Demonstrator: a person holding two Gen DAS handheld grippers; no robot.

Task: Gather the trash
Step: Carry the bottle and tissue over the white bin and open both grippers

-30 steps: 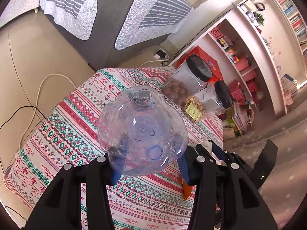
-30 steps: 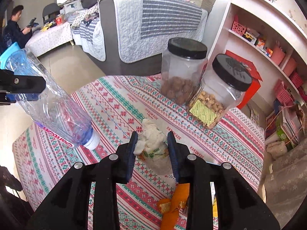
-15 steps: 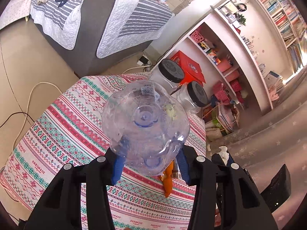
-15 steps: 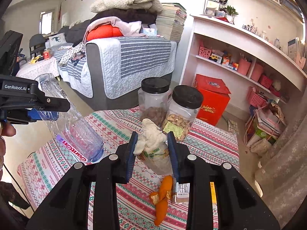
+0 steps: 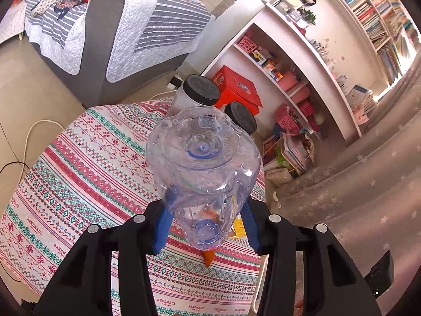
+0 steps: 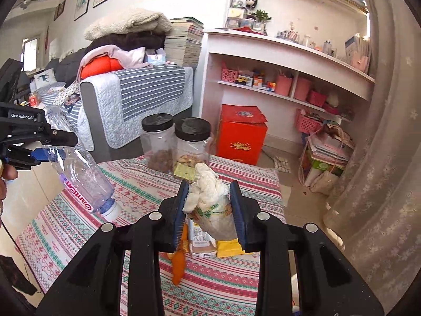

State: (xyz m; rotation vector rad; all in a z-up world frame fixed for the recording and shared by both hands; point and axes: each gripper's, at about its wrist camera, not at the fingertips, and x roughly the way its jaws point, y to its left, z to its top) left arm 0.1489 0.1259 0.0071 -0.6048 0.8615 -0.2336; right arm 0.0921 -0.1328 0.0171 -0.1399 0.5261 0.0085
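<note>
Raised since the earlier frame: both grippers, now higher above the table point(image 6: 131, 184), with more of the room in view.

Left gripper point(image 5: 206, 220): blue-padded fingers point(image 5: 163, 223) clamped on a clear plastic water bottle point(image 5: 202, 158), base toward the camera. From the right wrist view the bottle point(image 6: 81, 173) hangs tilted, white cap lowest, above the left side of the table and clear of the cloth.

Right gripper point(image 6: 209, 210): fingers closed on a crumpled wrapper stuffed with white tissue point(image 6: 210, 197), held in the air over the near table edge.

On the patterned tablecloth point(image 5: 79, 171): an orange peel strip point(image 6: 179, 263), a small carton point(image 6: 200, 239) and a yellow packet point(image 6: 227, 247), lying close together below the right gripper.

At the far table edge: two black-lidded jars point(image 6: 175, 142), side by side.

Behind: a red box point(image 6: 242, 134) on the floor, a white shelf unit point(image 6: 289, 65).
</note>
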